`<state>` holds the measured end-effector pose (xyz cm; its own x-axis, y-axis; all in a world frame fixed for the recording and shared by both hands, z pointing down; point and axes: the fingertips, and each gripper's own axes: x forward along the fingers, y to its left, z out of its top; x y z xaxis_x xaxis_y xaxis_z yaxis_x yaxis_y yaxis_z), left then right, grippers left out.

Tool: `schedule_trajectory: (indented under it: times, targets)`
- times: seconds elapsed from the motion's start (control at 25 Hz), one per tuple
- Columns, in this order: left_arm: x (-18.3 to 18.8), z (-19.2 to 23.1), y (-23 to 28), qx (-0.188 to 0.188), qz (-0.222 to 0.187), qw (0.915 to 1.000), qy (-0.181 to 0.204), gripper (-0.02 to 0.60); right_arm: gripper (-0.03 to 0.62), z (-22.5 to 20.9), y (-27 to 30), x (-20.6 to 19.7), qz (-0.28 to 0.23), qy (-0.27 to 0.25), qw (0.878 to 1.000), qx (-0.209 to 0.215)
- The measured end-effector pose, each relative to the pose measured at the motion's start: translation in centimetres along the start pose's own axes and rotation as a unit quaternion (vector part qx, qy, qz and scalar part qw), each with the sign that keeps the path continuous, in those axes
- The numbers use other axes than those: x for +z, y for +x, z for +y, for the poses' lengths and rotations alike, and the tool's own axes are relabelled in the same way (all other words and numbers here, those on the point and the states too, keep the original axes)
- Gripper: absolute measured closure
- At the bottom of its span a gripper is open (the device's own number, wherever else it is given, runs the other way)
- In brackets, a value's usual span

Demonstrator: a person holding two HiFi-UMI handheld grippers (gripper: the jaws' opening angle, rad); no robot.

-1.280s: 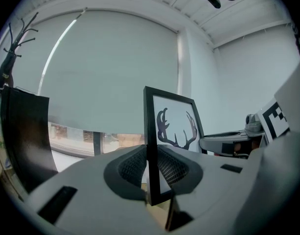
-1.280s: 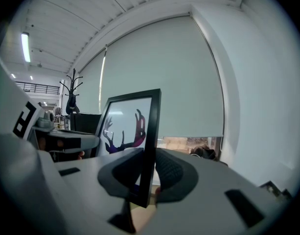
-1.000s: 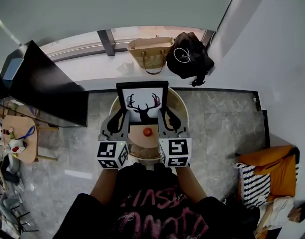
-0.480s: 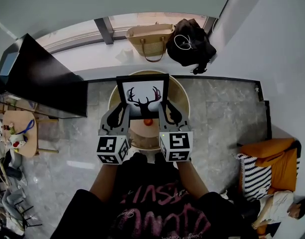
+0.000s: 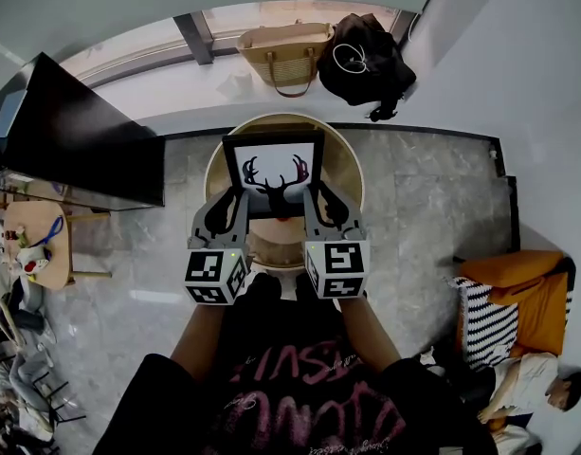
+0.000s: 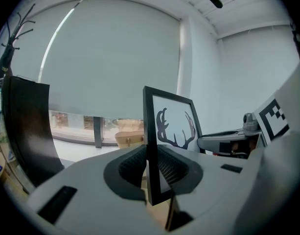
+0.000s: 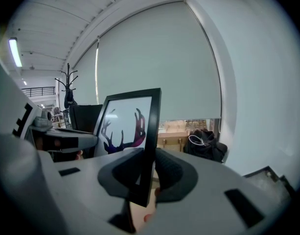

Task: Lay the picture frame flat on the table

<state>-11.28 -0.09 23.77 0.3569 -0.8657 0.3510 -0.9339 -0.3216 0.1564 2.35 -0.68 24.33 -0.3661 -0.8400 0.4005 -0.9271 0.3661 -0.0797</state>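
**Two grippers clamped on an upright frame, laying-down not yet done**

Pinched the picture frame [image 5: 271,172] at both side edges. Left gripper [image 5: 229,209] closed on the left moulding, right gripper [image 5: 317,205] closed on the right, with pads pressed against front and back in both gripper views. Found the frame at the centre of the head view, upright or nearly so, antler print facing the camera, over the round wooden surface [image 5: 344,173]. Could not tell whether resting on that surface or lifted just clear of it.

Judged the task as barely begun: grasp secured, but tilting, lowering and letting go all left to do. Would call for tipping the frame over and easing it down evenly with both sides together.

Noted a small red thing [image 7: 146,217] on the surface just below the frame's lower edge, probably in the way of a flat landing unless steered beside it.

Saw a woven bag [image 5: 285,53] and a black bag [image 5: 366,60] on the floor near the top of the head view. Saw also a dark panel [image 5: 77,136] at the upper left, a small side table [image 5: 29,249] at the left edge and an orange seat [image 5: 517,301] at the lower right. All well apart from the surface, and no hindrance.
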Motion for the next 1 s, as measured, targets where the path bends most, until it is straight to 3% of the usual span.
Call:
schedule_trajectory:
  times: [1.0]
  targets:
    - [-5.2, -0.5, 0.9, -0.003, 0.050, 0.9986, -0.018, 0.511, 0.511, -0.7, 0.5, -5.2, 0.050, 0.019, 0.999, 0.002]
